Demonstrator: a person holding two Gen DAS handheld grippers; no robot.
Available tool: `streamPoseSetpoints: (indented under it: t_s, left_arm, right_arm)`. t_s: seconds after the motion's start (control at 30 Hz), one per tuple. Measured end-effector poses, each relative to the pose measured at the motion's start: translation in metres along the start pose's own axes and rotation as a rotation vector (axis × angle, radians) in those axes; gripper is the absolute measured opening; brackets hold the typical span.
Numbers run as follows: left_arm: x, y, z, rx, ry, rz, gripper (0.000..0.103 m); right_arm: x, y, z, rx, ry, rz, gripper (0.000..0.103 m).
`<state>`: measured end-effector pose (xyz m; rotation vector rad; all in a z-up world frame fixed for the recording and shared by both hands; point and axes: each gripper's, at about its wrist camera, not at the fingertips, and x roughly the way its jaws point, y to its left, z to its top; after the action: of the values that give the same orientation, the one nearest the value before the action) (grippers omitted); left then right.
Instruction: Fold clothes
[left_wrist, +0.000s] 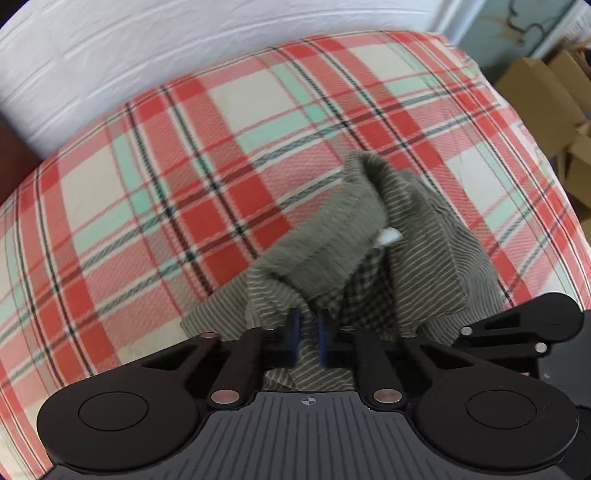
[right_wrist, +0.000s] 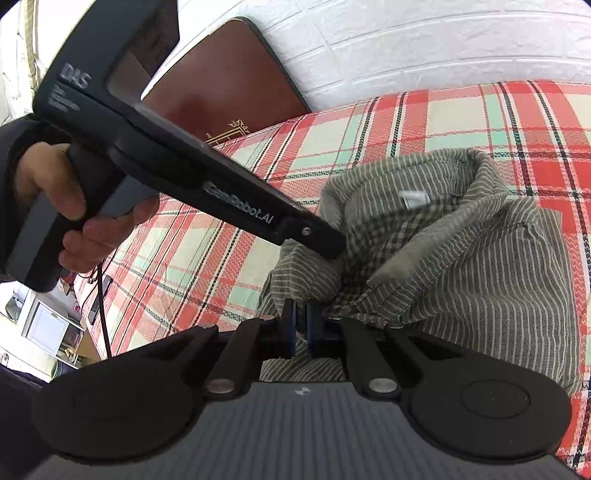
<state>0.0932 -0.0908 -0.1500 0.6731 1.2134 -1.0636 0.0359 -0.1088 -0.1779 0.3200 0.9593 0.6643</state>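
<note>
An olive striped shirt (left_wrist: 417, 229) with a white neck label (left_wrist: 388, 236) lies bunched on a red, cream and mint plaid bedsheet (left_wrist: 166, 177). My left gripper (left_wrist: 309, 336) points steeply down, its blue pads shut on a fold of the shirt near the collar. In the right wrist view my right gripper (right_wrist: 301, 330) is shut on the shirt (right_wrist: 461, 258) at its near edge, with cloth pinched between the pads. The left gripper's black body (right_wrist: 221, 195), held by a hand (right_wrist: 74, 218), slants in from the upper left, and its tip is buried in the fabric.
A white brick-pattern wall (left_wrist: 147, 55) runs behind the bed. A brown headboard (right_wrist: 229, 85) stands at the bed's far left corner. Cardboard boxes (left_wrist: 546, 92) sit beyond the bed's right edge. The plaid sheet (right_wrist: 480, 122) spreads out past the shirt.
</note>
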Motion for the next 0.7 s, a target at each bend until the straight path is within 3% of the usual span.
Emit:
streamPoseSetpoints:
  t_s: [0.37,0.57,0.7]
  left_arm:
    - [-0.023,0.046,-0.036,-0.353,-0.110,-0.123,0.000]
    - [-0.026,0.069,-0.067,-0.543,-0.202,-0.249,0.000]
    - [-0.028,0.068,-0.071,-0.536,-0.232,-0.270,0.000]
  right_arm:
    - [-0.002,-0.001,0.003,-0.007,-0.006,0.017,0.006]
    - [0.001,0.000,0.008,-0.026,0.004,0.033,0.010]
    - [-0.003,0.000,0.016,-0.038,-0.014,0.043,0.023]
